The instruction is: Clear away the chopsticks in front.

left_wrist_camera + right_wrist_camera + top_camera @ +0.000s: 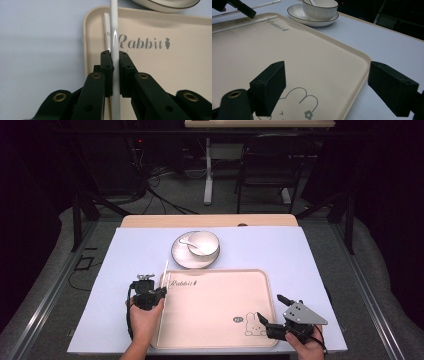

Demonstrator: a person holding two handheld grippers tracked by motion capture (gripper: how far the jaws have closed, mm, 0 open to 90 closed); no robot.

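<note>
**Chopstick held over the tray's left edge**

The left gripper (113,62) is clenched on a white chopstick (114,37), gripping it near the middle, above the left edge of the cream tray (220,320). A second chopstick (107,30) already lies inside the tray along that edge. If the thin, glossy stick is let go while tilted or too close to the rim, it could probably roll off onto the table. Beyond the tray's far edge, a bowl with a spoon sits on a plate (180,257). The right gripper (274,316) is released, jaws wide and holding nothing, over the tray's near right corner.
</note>
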